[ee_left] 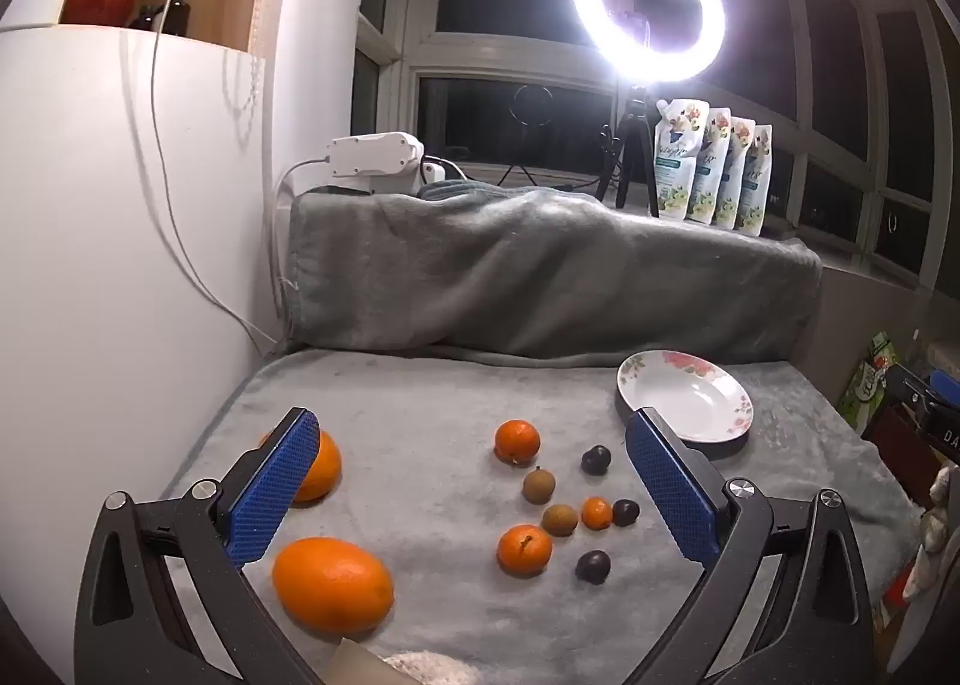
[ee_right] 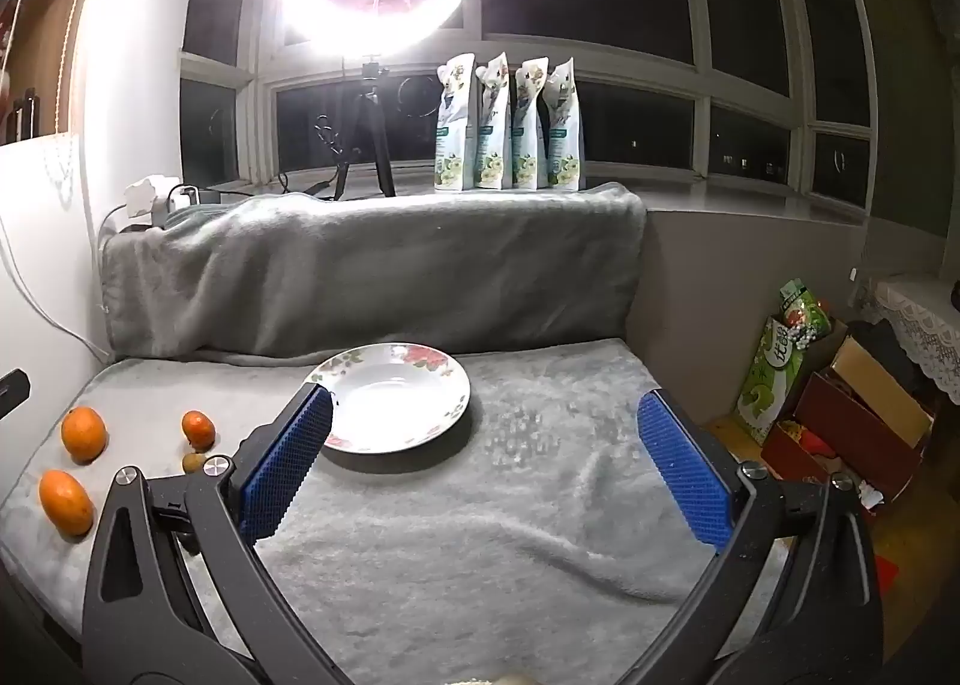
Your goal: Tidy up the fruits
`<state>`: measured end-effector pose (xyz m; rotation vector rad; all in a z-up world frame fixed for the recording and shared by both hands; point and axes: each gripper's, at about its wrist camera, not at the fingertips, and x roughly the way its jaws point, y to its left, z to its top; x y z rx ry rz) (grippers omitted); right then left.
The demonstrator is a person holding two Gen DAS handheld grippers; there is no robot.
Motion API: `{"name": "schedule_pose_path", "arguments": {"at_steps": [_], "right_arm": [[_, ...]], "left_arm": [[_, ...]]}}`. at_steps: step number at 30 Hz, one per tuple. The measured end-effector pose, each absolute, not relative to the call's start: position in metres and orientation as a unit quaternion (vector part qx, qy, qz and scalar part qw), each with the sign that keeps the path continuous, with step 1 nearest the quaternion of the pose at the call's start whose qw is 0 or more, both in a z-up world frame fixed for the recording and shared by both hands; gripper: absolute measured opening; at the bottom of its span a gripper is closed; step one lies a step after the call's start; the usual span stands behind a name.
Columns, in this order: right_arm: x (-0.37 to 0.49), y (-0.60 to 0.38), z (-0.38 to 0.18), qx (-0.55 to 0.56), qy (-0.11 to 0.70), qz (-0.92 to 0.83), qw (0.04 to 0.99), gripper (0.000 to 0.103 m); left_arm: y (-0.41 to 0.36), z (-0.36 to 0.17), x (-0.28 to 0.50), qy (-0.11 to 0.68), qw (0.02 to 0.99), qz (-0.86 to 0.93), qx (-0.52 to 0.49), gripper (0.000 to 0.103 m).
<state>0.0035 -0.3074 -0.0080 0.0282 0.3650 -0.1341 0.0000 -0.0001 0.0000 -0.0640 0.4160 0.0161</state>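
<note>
In the left wrist view my left gripper (ee_left: 471, 433) is open and empty above a grey blanket. A large orange (ee_left: 333, 584) lies near its left finger, and a second orange (ee_left: 318, 466) is partly hidden behind that finger. Mandarins (ee_left: 517, 441) (ee_left: 524, 549), a tiny orange fruit (ee_left: 597, 512), brown longans (ee_left: 538, 484) (ee_left: 560, 519) and dark plums (ee_left: 596, 459) (ee_left: 593, 566) lie between the fingers. A floral white plate (ee_left: 714, 415) sits empty at right. My right gripper (ee_right: 486, 415) is open and empty, with the plate (ee_right: 444, 415) just beyond its left finger. Oranges (ee_right: 84, 433) (ee_right: 66, 502) lie far left.
A blanket-covered ridge (ee_left: 540, 277) runs behind the work area, with a white wall (ee_left: 90, 265) at left. A ring light on a tripod (ee_left: 648, 7) and several pouches (ee_left: 714, 163) stand on the windowsill. Boxes and bags (ee_right: 840, 403) sit on the floor past the right edge.
</note>
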Motion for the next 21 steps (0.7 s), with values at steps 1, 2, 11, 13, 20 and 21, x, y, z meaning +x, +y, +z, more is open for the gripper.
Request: {"name": "schedule_pose_path", "arguments": {"at_steps": [1, 2, 11, 13, 20, 21], "right_arm": [[0.002, -0.307, -0.008, 0.014, 0.182, -0.066, 0.981, 0.103], [0.003, -0.307, -0.008, 0.018, 0.192, -0.067, 0.979, 0.103], [0.005, -0.309, -0.007, 0.011, 0.189, -0.075, 0.979, 0.103], [0.007, -0.31, -0.005, 0.01, 0.185, -0.077, 0.98, 0.103], [-0.001, -0.306, -0.001, 0.007, 0.169, -0.083, 0.982, 0.103], [-0.002, -0.306, -0.001, 0.007, 0.169, -0.084, 0.982, 0.103]], "left_arm": [[0.0, 0.0, 0.0, 0.206, 0.978, 0.008, -0.031, 0.102], [0.0, 0.0, 0.0, 0.206, 0.978, 0.009, -0.03, 0.102], [0.008, 0.0, 0.001, 0.206, 0.978, 0.008, -0.037, 0.102], [0.008, 0.001, 0.002, 0.208, 0.977, 0.008, -0.038, 0.102], [0.011, 0.003, -0.001, 0.207, 0.977, 0.009, -0.043, 0.102], [0.011, 0.003, -0.001, 0.207, 0.977, 0.01, -0.043, 0.102]]}}
